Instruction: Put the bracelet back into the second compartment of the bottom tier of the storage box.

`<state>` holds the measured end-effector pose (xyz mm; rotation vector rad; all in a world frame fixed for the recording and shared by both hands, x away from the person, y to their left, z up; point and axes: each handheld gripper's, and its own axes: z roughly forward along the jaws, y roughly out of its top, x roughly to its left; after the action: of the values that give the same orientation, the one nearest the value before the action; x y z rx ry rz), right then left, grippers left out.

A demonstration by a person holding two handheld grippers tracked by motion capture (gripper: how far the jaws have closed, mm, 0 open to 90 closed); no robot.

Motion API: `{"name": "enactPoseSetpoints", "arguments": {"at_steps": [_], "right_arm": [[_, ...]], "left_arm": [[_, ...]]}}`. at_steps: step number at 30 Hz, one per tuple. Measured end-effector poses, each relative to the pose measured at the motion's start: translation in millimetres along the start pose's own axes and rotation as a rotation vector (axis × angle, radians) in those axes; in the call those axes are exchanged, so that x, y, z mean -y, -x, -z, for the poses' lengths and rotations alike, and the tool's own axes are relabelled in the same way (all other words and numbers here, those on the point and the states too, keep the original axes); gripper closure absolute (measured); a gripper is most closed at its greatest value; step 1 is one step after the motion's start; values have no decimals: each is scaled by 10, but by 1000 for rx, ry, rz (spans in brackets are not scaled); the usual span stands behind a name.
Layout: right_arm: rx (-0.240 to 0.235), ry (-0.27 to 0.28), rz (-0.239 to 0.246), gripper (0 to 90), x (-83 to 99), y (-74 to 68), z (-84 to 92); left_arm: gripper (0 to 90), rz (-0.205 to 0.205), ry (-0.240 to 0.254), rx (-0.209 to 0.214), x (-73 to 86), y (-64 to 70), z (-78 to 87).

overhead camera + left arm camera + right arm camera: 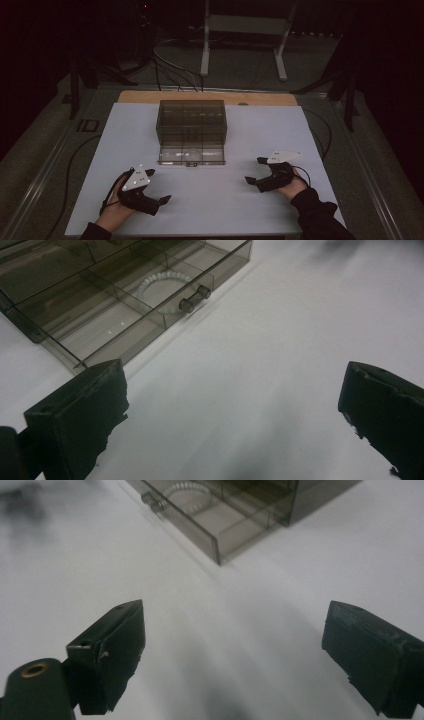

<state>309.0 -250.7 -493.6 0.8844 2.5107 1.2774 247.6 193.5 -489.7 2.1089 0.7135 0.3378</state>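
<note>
A smoky clear drawer box stands at the middle of the white mat. Its bottom drawer is pulled out toward me, with a small handle at the front. A ring of clear beads lies in the drawer's middle compartment, near the handle. My left gripper rests open at the front left, its jaws empty. My right gripper rests open at the front right, also empty. Both point inward toward the drawer, and the bead ring sits behind its handle.
The mat covers a wooden table whose far edge shows behind the box. Cables and the white legs of a stand lie on the floor beyond. Bare mat lies between the two grippers.
</note>
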Motion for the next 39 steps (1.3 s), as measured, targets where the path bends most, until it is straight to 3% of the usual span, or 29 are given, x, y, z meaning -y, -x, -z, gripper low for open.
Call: {"name": "enactPoseSetpoints", "arguments": {"at_steps": [20, 39], "right_arm": [[75, 13, -25, 105, 395, -75, 342], [71, 12, -15, 105, 414, -82, 309]], "left_arm": [[0, -2, 0, -1, 1, 4, 0], [0, -1, -2, -2, 5, 5, -1]]}}
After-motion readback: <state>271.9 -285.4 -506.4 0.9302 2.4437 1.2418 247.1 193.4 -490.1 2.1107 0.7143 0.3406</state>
